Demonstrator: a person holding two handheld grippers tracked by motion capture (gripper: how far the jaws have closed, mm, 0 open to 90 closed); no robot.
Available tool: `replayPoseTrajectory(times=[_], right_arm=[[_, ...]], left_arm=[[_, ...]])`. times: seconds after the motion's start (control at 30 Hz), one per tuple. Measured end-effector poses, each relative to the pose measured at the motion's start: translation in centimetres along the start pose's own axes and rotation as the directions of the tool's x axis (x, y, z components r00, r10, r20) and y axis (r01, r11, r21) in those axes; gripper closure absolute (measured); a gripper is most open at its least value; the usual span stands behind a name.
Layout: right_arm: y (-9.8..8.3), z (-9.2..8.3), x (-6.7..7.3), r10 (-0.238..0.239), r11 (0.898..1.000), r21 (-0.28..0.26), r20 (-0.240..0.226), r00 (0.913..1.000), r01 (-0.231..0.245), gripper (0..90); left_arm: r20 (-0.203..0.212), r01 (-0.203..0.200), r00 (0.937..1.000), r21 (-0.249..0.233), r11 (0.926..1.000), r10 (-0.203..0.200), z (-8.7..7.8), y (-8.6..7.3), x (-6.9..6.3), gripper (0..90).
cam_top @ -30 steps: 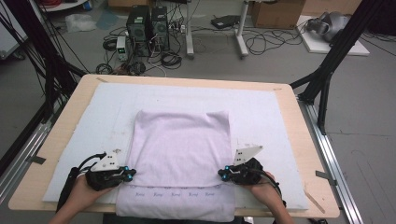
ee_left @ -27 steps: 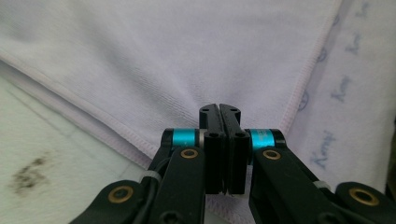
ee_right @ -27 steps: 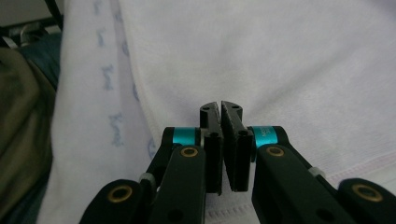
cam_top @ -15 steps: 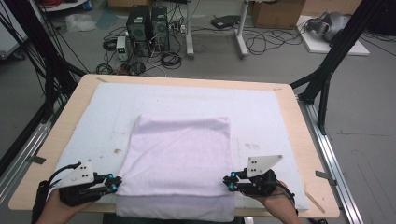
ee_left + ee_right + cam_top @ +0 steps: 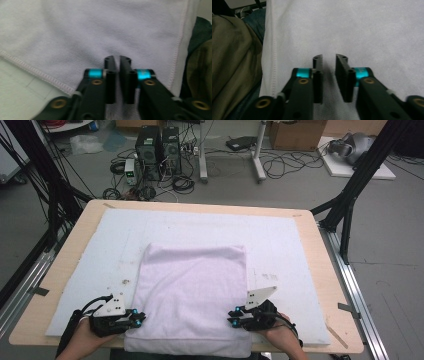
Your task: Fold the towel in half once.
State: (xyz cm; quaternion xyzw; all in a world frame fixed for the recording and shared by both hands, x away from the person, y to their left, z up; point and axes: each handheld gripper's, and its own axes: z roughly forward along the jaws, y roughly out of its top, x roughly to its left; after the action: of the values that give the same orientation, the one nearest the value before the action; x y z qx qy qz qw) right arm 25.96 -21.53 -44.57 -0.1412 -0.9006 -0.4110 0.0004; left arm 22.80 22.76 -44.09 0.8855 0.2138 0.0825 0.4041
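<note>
A pale lilac towel, folded to a rough square, lies on the white mat, and its front edge hangs over the table's near side. My left gripper rests at the towel's left hem near the front. In the left gripper view the jaws lie over the cloth with a hair's gap; they have just been closing. My right gripper sits on the towel's right edge. Its jaws have also just closed to a narrow gap over the cloth. Whether cloth is pinched I cannot tell.
The mat covers most of the wooden table, with bare mat on both sides of the towel and behind it. The person's olive clothing is close by the towel's hem. Computers and cables stand on the floor beyond the table.
Half a second ago both grippers had drawn outward and toward the front edge, off the towel. They have since come back in to its side edges. The towel lies as before.
</note>
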Motion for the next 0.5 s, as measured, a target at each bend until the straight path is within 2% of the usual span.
replayPoseTrajectory(times=[0.03, 0.17, 0.33, 0.43, 0.5], right_arm=[[0.0, -0.1, -0.1, -0.001, 1.0, 0.004, -0.012, 0.9999, 0.001, 87.0], [0.3, -0.4, 0.2, -0.015, 1.0, 0.01, -0.003, 0.9999, 0.015, 88.1], [0.9, -2.0, 1.1, -0.035, 0.999, -0.04, 0.016, 0.9992, 0.036, 88.5], [1.2, -3.0, 2.0, -0.05, 0.997, -0.056, 0.005, 0.9987, 0.05, 88.5], [1.2, -3.4, 2.4, -0.05, 0.997, -0.065, -0.022, 0.9985, 0.049, 88.1]], left_arm=[[0.001, 0.0, 1.0, 0.004, 1.0, 0.0, -0.1, 0.1, 0.0, 87.4], [-0.013, -0.004, 0.9999, -0.012, 0.9999, 0.004, -0.8, 0.3, -0.3, 88.2], [-0.032, 0.003, 0.9995, -0.057, 0.9984, -0.004, -2.9, 0.6, -0.9, 88.3], [-0.023, -0.009, 0.9997, -0.075, 0.9971, 0.007, -3.8, 0.8, -1.7, 88.4], [-0.014, -0.016, 0.9998, -0.079, 0.9967, 0.015, -4.1, 0.8, -1.9, 88.4]])
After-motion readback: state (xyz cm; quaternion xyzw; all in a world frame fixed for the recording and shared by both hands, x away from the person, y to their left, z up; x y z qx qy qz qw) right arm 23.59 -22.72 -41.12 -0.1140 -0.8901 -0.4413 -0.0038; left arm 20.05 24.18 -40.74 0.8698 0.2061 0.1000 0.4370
